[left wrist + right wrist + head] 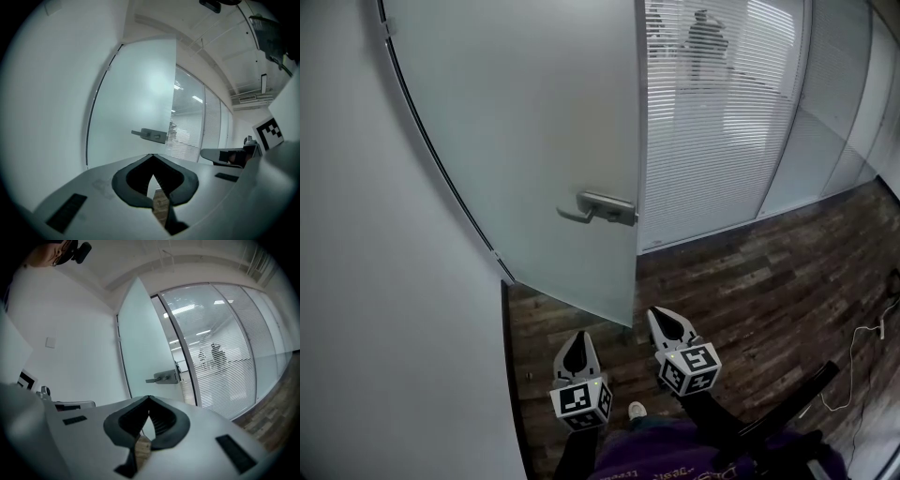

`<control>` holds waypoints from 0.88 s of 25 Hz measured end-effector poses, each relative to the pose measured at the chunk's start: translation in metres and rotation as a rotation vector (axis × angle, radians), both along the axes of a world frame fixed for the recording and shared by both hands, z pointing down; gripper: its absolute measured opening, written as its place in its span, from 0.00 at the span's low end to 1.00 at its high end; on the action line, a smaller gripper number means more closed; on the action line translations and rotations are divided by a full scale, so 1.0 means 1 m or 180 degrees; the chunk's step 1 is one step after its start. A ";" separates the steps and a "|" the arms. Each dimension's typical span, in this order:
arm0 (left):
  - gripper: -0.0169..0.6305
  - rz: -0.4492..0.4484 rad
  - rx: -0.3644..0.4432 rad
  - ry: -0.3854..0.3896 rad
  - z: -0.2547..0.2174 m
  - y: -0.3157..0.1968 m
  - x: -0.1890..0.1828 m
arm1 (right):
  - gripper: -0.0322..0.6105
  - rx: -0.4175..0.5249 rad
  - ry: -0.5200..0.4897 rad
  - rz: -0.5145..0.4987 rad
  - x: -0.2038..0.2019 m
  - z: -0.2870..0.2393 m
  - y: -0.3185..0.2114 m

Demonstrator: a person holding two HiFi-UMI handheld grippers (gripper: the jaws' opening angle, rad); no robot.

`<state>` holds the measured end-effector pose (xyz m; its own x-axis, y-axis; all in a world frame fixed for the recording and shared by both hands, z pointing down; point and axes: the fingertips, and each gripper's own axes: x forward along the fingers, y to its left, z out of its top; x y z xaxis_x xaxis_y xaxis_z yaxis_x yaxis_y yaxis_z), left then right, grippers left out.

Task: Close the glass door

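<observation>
Frosted glass door (pixel 534 131) stands ajar (grey lever handle (pixel 600 207)), left tool (pixel 578 337) and right tool (pixel 660 316) clenched empty

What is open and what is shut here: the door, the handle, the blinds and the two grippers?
frosted glass door: open, swung out from its frame, nothing touching it
door handle: level, not pressed down, untouched
blinds: lowered
left gripper: shut, holding nothing, short of the door
right gripper: shut, holding nothing, short of the door
</observation>
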<state>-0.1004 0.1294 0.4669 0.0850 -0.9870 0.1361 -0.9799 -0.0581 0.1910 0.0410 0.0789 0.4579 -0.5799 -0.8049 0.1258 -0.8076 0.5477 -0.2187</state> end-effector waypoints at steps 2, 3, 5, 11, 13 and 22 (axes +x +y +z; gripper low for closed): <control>0.03 0.0007 -0.0006 -0.0008 0.000 -0.012 0.005 | 0.05 -0.0018 0.0008 0.0015 0.007 0.001 -0.011; 0.03 0.0010 -0.0014 -0.0013 0.000 -0.018 0.006 | 0.05 -0.0027 0.0010 0.0023 0.010 0.002 -0.015; 0.03 0.0027 -0.0031 -0.0018 0.001 -0.028 0.008 | 0.05 -0.0035 0.0004 0.0050 0.015 0.003 -0.024; 0.03 0.0197 0.0005 -0.0214 0.004 -0.057 0.024 | 0.05 -0.0060 -0.0038 0.0201 0.031 0.010 -0.047; 0.03 0.0269 0.0036 -0.0306 0.003 -0.066 0.028 | 0.05 -0.0064 -0.0047 0.0234 0.033 0.010 -0.052; 0.12 0.0730 0.0091 -0.1383 -0.008 -0.151 0.011 | 0.05 -0.0008 -0.0102 0.0482 0.029 -0.005 -0.091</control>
